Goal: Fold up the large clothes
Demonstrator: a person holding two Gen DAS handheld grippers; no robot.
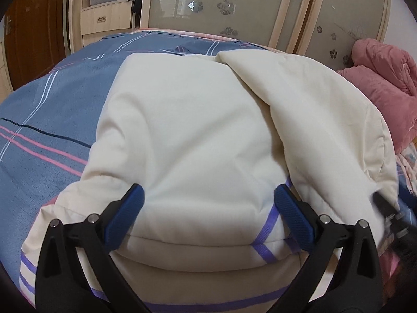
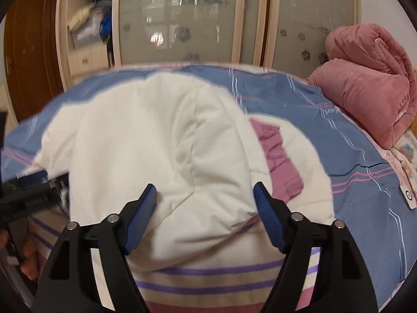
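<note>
While both grippers hover low over the bed, a cream padded jacket point(image 1: 187, 130) lies spread on the blue striped bedsheet point(image 1: 52, 109), taking up the middle of both wrist views. Purple bands run across its hem at the near edge.

Left gripper point(image 1: 208, 206): jaws wide apart, blue pads on either side of a bulge of cream fabric near the hem. The fabric sits between them, but the pads do not visibly pinch it; nothing is held. One flap or sleeve of the jacket lies folded diagonally across the right part of the body in this view.

Right gripper point(image 2: 206, 203): jaws likewise spread, released, with a rounded fold of the jacket between the pads and not gripped. The frame is motion-blurred at the fabric edges. A mauve lining point(image 2: 278, 161) shows at the jacket's right side, beside the fold.

The left gripper's black body also shows at the left edge of the right wrist view, with fingers of a hand point(image 2: 28, 263) under it.

Background: a rolled pink quilt point(image 2: 365, 86) sits on the bed's far right, well apart from the jacket. A wardrobe with frosted flower-pattern doors point(image 1: 221, 7) stands behind the bed.
</note>
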